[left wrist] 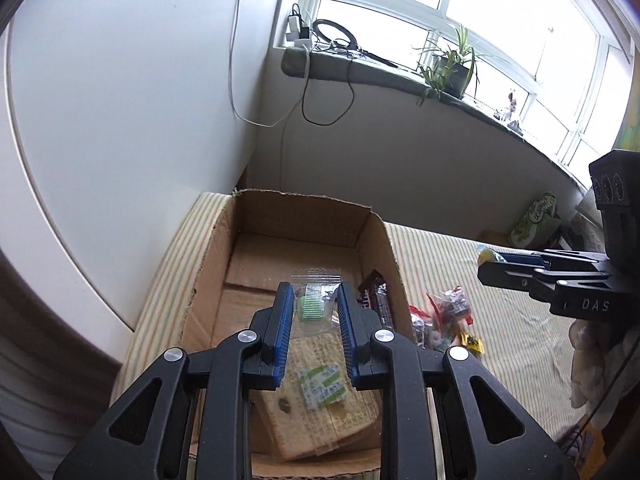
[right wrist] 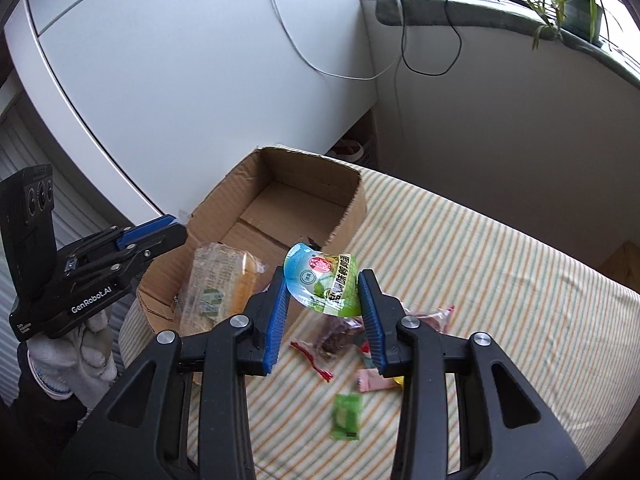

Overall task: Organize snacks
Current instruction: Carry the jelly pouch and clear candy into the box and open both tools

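Striped cloth (right wrist: 500, 280) under white wall (right wrist: 200, 60)

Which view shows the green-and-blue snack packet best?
The right wrist view: the green-and-blue packet sits clamped between the right gripper pads, label facing the camera. The left wrist view shows only its tip sticking out past that gripper, seen side-on.

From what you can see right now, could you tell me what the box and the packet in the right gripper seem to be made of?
The box looks like plain brown corrugated cardboard, matte, with torn, ragged edges along its rim. The packet in the right gripper appears to be glossy printed plastic film: it curves softly and catches the light.
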Demonstrator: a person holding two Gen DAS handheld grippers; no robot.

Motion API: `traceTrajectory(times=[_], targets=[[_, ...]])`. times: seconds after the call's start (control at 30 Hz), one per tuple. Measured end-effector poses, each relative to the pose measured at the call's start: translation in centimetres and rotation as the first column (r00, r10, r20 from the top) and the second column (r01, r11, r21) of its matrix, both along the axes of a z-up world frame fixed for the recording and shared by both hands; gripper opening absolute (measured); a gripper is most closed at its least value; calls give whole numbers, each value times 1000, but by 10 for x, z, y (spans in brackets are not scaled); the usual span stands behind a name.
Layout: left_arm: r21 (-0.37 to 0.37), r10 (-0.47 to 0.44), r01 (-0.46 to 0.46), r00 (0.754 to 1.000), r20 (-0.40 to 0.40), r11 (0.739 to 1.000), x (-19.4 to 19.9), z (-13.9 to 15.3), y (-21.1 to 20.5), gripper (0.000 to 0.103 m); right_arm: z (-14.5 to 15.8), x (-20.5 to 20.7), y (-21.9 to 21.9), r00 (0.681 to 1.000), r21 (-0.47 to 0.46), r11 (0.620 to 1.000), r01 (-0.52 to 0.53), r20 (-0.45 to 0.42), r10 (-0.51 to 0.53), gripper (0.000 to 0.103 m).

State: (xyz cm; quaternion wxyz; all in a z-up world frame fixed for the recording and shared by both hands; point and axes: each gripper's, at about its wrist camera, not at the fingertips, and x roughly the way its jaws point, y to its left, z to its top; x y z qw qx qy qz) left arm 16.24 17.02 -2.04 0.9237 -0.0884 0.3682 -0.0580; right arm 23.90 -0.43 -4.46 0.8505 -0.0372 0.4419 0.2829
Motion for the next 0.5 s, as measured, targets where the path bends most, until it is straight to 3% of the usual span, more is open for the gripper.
traceTrajectory(times=[0.5], targets=[[16,37,-37,999,-14,999,6,-8,23,21,-17,-1,65,995,-33,994,-101,-24,101,37]])
